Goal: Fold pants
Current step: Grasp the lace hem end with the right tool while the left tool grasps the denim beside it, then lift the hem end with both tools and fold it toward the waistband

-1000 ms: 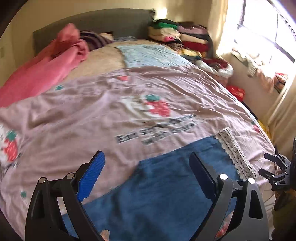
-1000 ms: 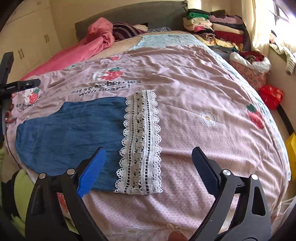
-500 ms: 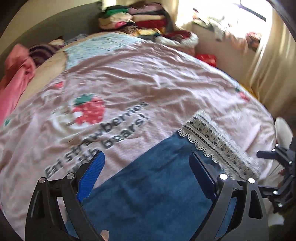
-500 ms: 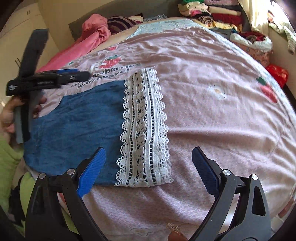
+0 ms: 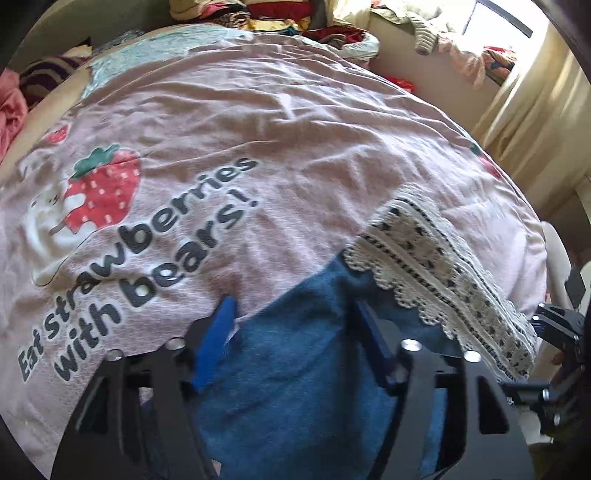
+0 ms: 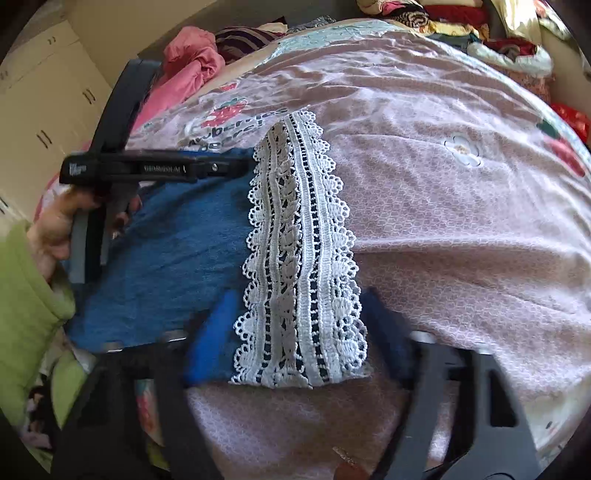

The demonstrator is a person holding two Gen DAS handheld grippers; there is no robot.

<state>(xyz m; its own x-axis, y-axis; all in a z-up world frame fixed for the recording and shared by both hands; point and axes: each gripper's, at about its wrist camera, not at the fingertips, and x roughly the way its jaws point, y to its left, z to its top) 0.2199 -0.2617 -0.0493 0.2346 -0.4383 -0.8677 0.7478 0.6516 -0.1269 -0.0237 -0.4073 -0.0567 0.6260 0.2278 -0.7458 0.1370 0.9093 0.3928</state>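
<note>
Both grippers are hovering low over the blue denim pants (image 6: 173, 251) lying flat on the bed.

My left gripper (image 5: 295, 321) is holding its jaws spread over the far edge of the blue cloth — one blue pad (image 5: 218, 332) sitting right at the border where denim meets the pink bedspread printed with strawberries and dark lettering (image 5: 229, 147), pinching nothing. My right gripper (image 6: 299, 328) is also keeping its jaws spread, straddling the near end of the white lace hem band (image 6: 299, 236) without closing on it. The pants are lying near the bed's front edge, lace band to my right, denim stretching left toward my left hand (image 6: 51, 229) in its green sleeve (image 6: 26, 291). Heaps of folded clothes (image 5: 273, 11) are sitting beyond the bedspread.
</note>
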